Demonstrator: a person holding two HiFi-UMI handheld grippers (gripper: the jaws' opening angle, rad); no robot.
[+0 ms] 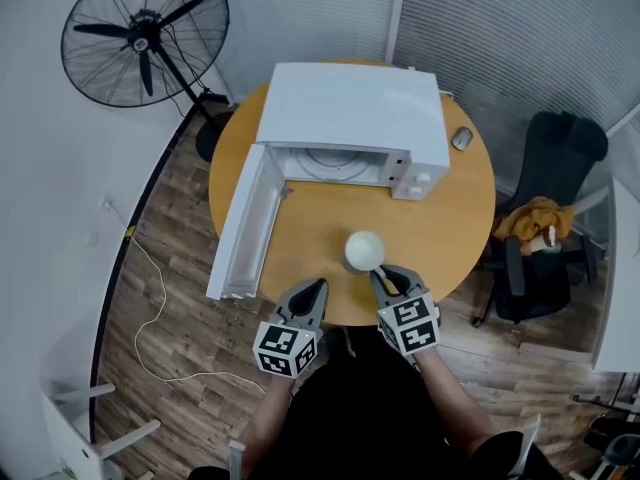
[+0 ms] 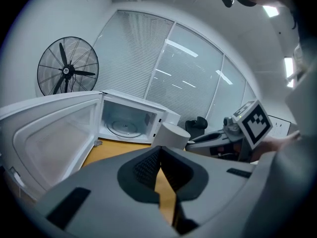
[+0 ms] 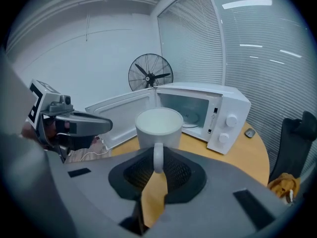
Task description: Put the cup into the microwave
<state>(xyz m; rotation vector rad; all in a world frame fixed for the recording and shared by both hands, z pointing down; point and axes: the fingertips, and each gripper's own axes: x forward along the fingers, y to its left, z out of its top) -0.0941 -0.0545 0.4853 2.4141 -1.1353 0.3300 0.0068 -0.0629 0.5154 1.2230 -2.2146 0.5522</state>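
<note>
A white cup (image 1: 365, 251) is over the front part of the round wooden table (image 1: 450, 223); whether it rests on the top I cannot tell. My right gripper (image 1: 383, 274) is shut on the cup's handle (image 3: 157, 157), and the cup (image 3: 159, 128) stands upright just past its jaws. The white microwave (image 1: 350, 118) sits at the back of the table with its door (image 1: 245, 223) swung wide to the left and the glass turntable (image 2: 124, 128) showing inside. My left gripper (image 1: 312, 290) is left of the cup, shut, with nothing in it. In the left gripper view the cup (image 2: 173, 135) is ahead, slightly to the right.
A computer mouse (image 1: 461, 138) lies to the right of the microwave. A black standing fan (image 1: 145, 38) is at the back left, and a black chair (image 1: 555, 168) with a yellow item on it stands to the right. A white cable (image 1: 160, 308) runs over the wooden floor.
</note>
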